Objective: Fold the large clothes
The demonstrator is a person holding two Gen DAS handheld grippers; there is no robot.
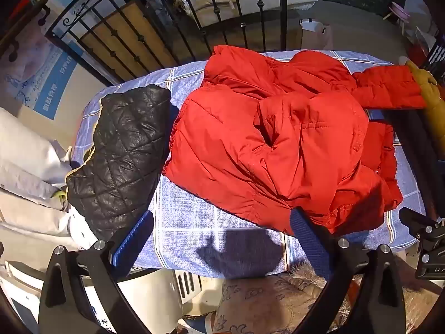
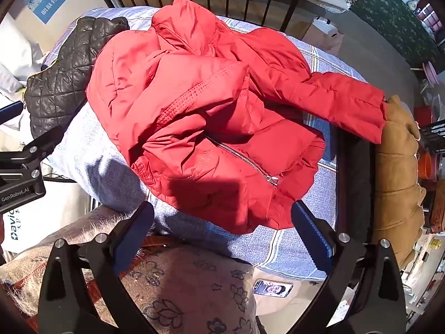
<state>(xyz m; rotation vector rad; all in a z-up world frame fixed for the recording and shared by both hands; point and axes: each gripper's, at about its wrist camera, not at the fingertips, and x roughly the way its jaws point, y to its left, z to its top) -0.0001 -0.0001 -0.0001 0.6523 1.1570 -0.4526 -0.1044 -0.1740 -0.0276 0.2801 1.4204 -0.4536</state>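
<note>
A red puffer jacket [image 1: 278, 144] lies crumpled on a table covered with a blue checked cloth [image 1: 200, 222]; it also shows in the right wrist view [image 2: 200, 117], with its zipper [image 2: 242, 158] facing the near edge and one sleeve [image 2: 347, 100] stretched to the right. My left gripper [image 1: 222, 239] is open and empty, hovering above the table's near edge just short of the jacket's hem. My right gripper [image 2: 222, 233] is open and empty, also at the near edge, just in front of the hem.
A folded black quilted jacket [image 1: 125, 153] lies on the table's left part. A tan padded garment [image 2: 397, 172] hangs at the right end. A black iron railing [image 1: 155, 36] runs behind the table. A floral cushion [image 2: 180, 284] and a phone [image 2: 272, 289] lie below the near edge.
</note>
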